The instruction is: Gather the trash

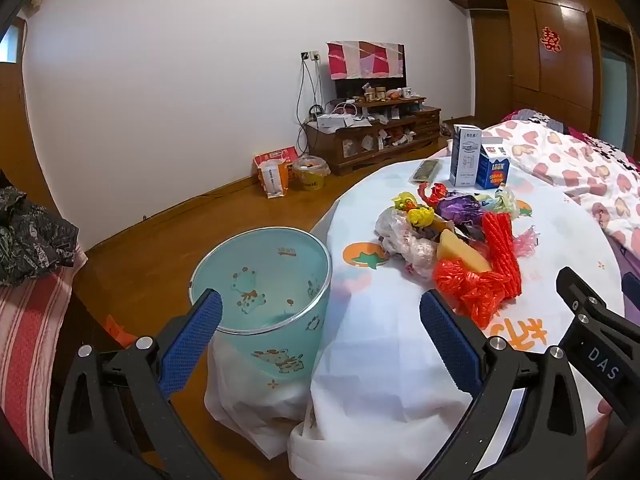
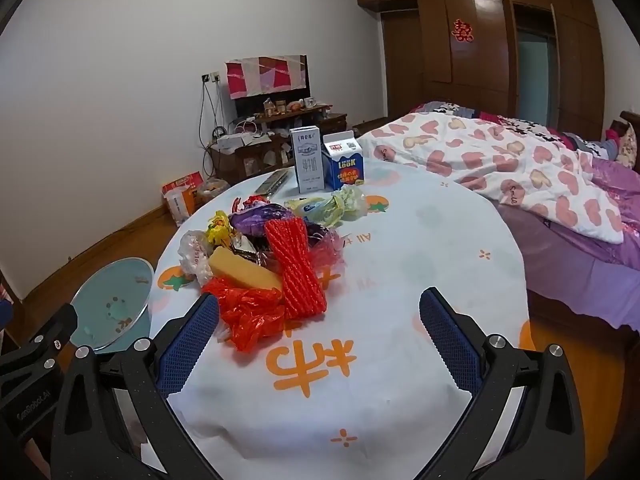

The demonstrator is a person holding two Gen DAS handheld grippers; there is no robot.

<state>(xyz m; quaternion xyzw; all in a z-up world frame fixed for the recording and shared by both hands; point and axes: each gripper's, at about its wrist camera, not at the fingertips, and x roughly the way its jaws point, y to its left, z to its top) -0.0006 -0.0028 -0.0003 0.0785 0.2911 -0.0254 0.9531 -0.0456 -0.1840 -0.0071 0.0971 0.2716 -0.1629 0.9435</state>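
A heap of trash (image 2: pixel 264 256) lies on the left half of the round bench (image 2: pixel 420 264), which is covered with a white cloth printed with orange fruit and characters. At the near edge of the heap sits a crumpled red plastic bag (image 2: pixel 248 312), touching a red foam net sleeve (image 2: pixel 296 268) that stretches away toward the far side. Just left of the sleeve is a yellow sponge block (image 2: pixel 244 270), and farther left a whitish plastic bag (image 2: pixel 194 256). Behind these lie a yellow wrapper (image 2: pixel 220 232), a purple wrapper (image 2: pixel 260 216) and a pale green bag (image 2: pixel 332 206).

At the far side of the bench two cartons stand upright side by side: a tall grey-white milk carton (image 2: pixel 307 160) and a shorter blue carton (image 2: pixel 344 164). A flat dark packet (image 2: pixel 272 182) lies to their left.

Left of the bench, lower down and touching the hanging cloth, stands a light blue bin (image 1: pixel 260 280) with cartoon prints; its inside looks empty.

The left gripper (image 1: pixel 320 320) hangs between bin and heap, jaws spread wide with nothing between them. The right gripper (image 2: pixel 320 320) hovers over the near part of the bench, just short of the red bag, jaws likewise spread and empty.

A bed (image 2: pixel 520 168) with a heart-patterned quilt lies to the right.
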